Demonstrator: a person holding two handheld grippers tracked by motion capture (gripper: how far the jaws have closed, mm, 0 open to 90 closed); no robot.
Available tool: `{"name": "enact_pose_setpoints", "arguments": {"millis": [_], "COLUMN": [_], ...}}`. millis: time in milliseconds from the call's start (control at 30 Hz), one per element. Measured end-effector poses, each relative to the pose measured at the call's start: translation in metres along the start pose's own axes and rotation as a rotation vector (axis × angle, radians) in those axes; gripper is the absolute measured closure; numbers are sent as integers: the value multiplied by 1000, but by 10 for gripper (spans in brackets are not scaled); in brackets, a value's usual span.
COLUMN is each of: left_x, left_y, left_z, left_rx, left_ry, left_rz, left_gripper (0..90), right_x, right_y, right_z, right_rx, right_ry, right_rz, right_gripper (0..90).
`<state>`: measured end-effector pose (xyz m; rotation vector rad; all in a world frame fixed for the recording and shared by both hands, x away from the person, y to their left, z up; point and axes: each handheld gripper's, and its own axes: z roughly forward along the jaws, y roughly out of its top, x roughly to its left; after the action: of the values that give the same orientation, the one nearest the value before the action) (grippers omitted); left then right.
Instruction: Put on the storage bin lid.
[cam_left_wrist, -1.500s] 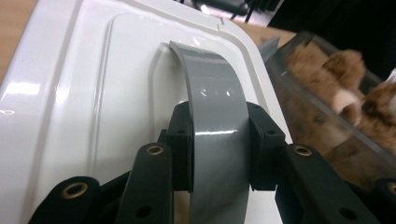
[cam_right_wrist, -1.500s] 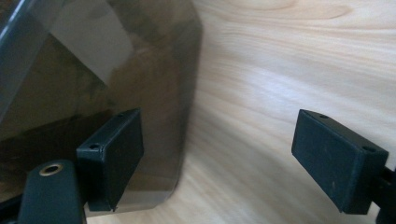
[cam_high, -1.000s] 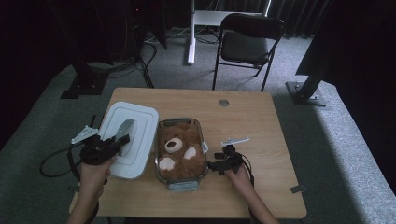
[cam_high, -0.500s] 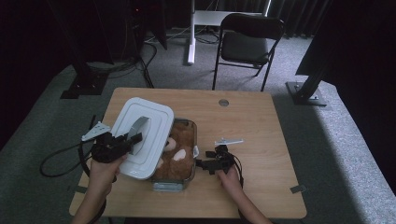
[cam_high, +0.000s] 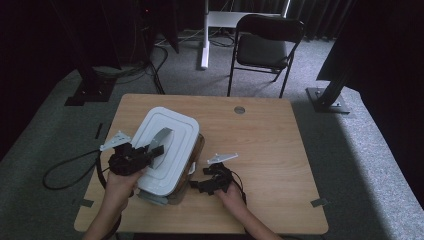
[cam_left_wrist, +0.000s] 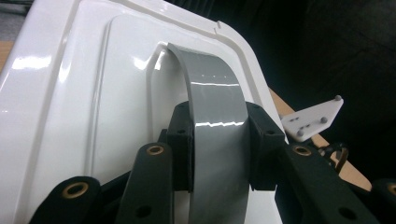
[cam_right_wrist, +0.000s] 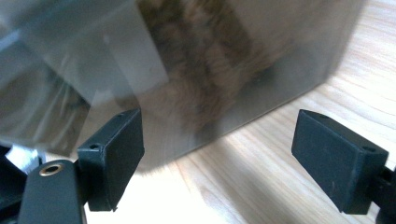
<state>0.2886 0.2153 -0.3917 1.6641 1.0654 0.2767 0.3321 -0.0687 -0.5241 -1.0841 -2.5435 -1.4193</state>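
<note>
A white rectangular lid (cam_high: 165, 147) with a grey strap handle (cam_left_wrist: 217, 116) hangs tilted over a clear glass dish (cam_high: 196, 150) holding brown food. My left gripper (cam_high: 150, 152) is shut on the grey handle (cam_high: 161, 142), its black pads (cam_left_wrist: 182, 140) pressed on both sides of the strap. My right gripper (cam_high: 196, 186) stands open on the table at the dish's right side. In the right gripper view the glass wall (cam_right_wrist: 196, 60) of the dish is just ahead of the wide-apart jaws, with nothing between them.
The wooden table (cam_high: 265, 150) is bare to the right of the dish. A small round grommet (cam_high: 239, 110) sits near its far edge. A black folding chair (cam_high: 267, 47) stands beyond the table. A cable (cam_high: 70, 167) trails off the left side.
The lid has moved from the table at the left up and over the dish, carried by my left gripper. My right gripper has shifted slightly left, closer to the dish.
</note>
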Motion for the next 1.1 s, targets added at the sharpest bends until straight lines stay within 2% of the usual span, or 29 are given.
{"name": "enact_pose_setpoints", "arguments": {"millis": [67,267,333,400,600,867,967,1100], "left_x": [-4,-18,-22,-24,-13,0,1,3], "left_y": [0,0,0,0,-4,-11,-12,-16], "left_z": [4,19,23,26,30,32,34,37], "left_rx": [8,35,40,45,88,103,107,115], "left_ry": [-10,-43,-31,1,53,55,56,81], "left_rz": [4,18,27,41,9,-49,-59,-64], "left_gripper": [686,685,685,685,685,683,682,677], "right_x": [2,-8,-12,-14,-19,-21,-22,-25], "right_y": [0,-4,-6,-7,-8,-9,-9,-10], "right_z": [1,-7,-10,-12,-16,-18,-18,-19], "right_rx": [0,-11,-17,-25,-31,-32,-34,-35], "right_ry": [-8,-37,-45,-53,-69,-74,-74,-76], "right_rz": [-16,11,19,23,29,43,49,53], "right_gripper": [162,162,162,162,162,162,162,162]}}
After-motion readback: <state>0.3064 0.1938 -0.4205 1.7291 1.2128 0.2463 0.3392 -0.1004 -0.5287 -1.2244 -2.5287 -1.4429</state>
